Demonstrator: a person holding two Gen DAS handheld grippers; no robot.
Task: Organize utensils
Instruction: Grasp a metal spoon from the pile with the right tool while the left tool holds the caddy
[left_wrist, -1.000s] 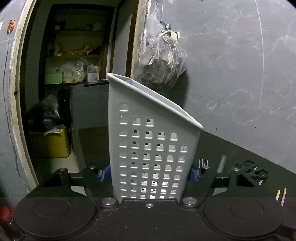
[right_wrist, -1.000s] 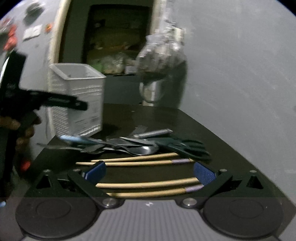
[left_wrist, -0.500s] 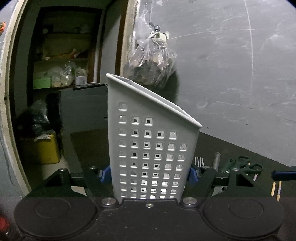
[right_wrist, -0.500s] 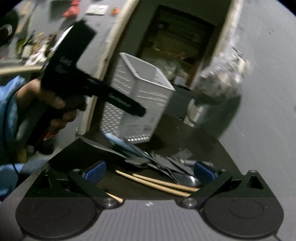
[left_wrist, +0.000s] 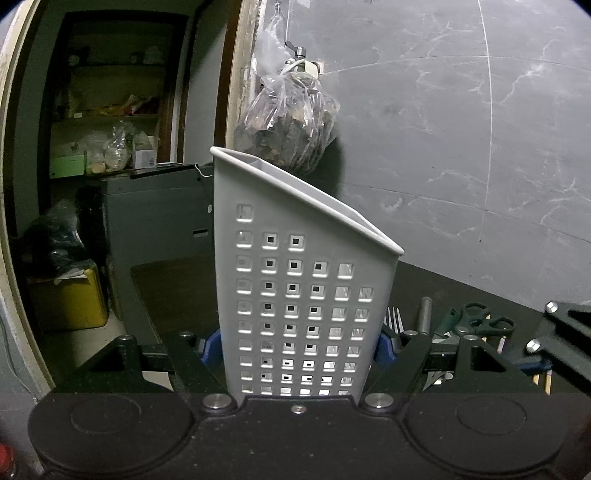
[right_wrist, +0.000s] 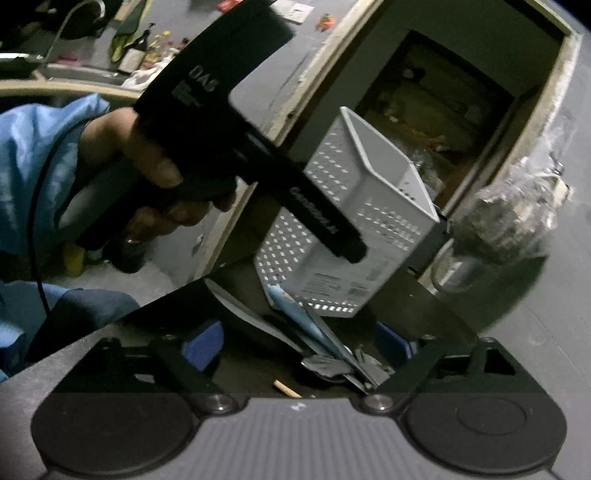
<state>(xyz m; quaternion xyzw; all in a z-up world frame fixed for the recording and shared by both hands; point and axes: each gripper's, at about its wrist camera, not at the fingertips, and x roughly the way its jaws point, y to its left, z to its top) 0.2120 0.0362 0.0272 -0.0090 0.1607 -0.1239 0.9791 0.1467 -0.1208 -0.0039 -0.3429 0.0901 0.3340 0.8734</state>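
Two grippers work over a dark worktop (left_wrist: 461, 291) set against a grey marbled wall. The left gripper (left_wrist: 299, 343) has its jaws pinching a white perforated utensil holder (left_wrist: 295, 280) from both sides, the blue pads pressed against its lower walls. The holder stands on the worktop at the near left end, its rim slanting down to the right in the left wrist view, and nothing shows above that rim. In the right wrist view the same holder (right_wrist: 351, 221) appears tilted by the rolled camera, with the black body of the left gripper (right_wrist: 306, 206) reaching across in front of it, carried by a hand (right_wrist: 155, 170) coming out of a blue sleeve (right_wrist: 37, 155).

The right gripper (right_wrist: 299, 343) has jaws spread wide that have just been closing a little; between them lies a heap of utensils (right_wrist: 332, 354) on the worktop, not pressed by either pad. A light blue handle (right_wrist: 295, 310) runs from the heap up toward the foot of the holder, and a wooden chopstick (right_wrist: 286, 388) tip shows at the near edge.

To the right of the holder in the left wrist view lie a fork (left_wrist: 393, 319), a grey metal handle (left_wrist: 424, 314) and dark green scissors (left_wrist: 476, 321), with the right gripper (left_wrist: 565, 343) entering from the right edge. A clear plastic bag (left_wrist: 291, 125) hangs from a tap on the wall behind.
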